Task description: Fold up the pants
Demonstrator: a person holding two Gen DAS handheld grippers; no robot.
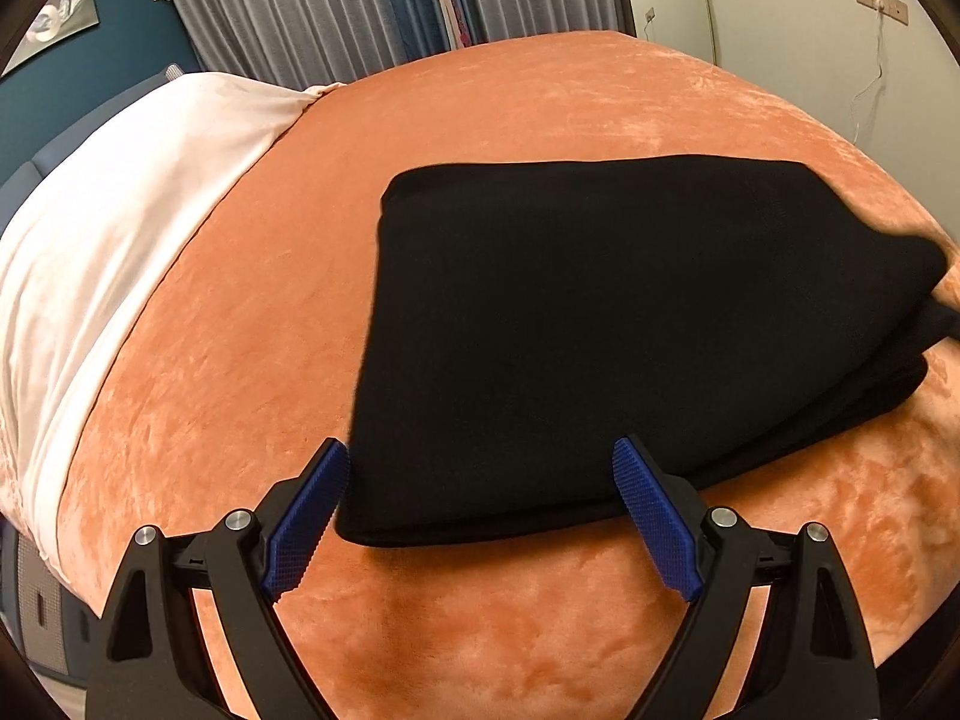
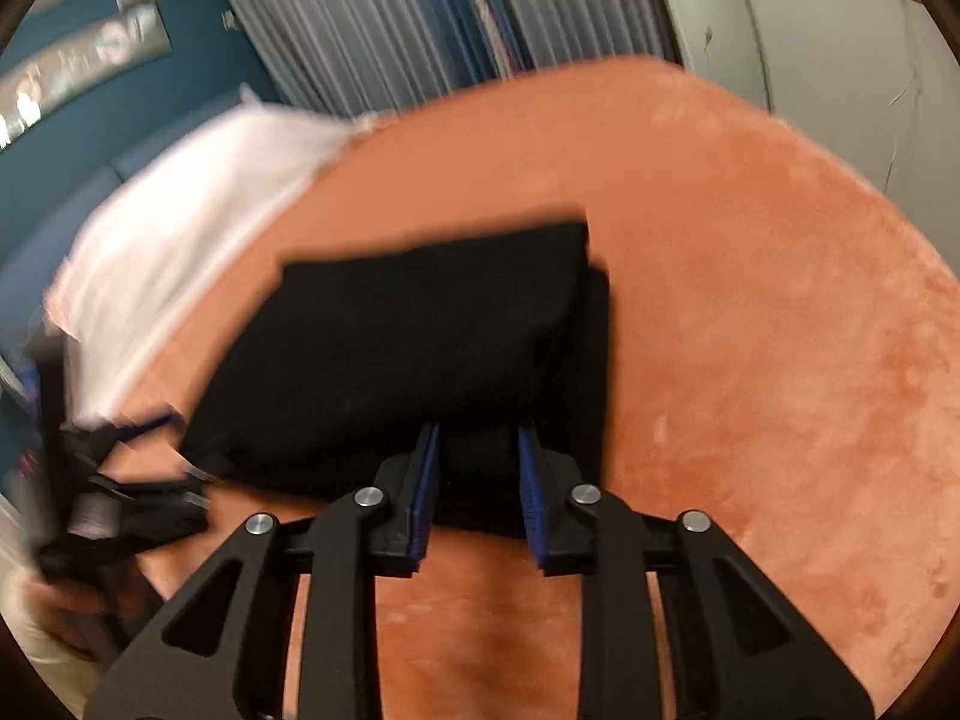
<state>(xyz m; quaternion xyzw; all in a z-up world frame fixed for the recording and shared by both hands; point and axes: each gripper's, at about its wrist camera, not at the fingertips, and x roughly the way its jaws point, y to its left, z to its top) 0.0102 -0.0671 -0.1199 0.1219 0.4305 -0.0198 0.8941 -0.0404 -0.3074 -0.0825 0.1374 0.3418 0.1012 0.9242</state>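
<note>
The black pants (image 1: 630,324) lie folded in a thick stack on the orange bedspread (image 1: 510,630). My left gripper (image 1: 480,462) is open and empty, its blue pads to either side of the stack's near left corner, just above it. In the right wrist view the pants (image 2: 420,348) are blurred by motion. My right gripper (image 2: 479,444) has its jaws partly closed around the near edge of the stack; black fabric fills the gap between the blue pads. The left gripper (image 2: 120,480) shows as a blur at the left edge.
A white pillow (image 1: 120,240) lies along the left side of the bed. Grey curtains (image 1: 336,6) and a teal wall (image 1: 90,78) stand behind it. A white wall with sockets (image 1: 882,3) is at the far right. The bed's near edge is below the grippers.
</note>
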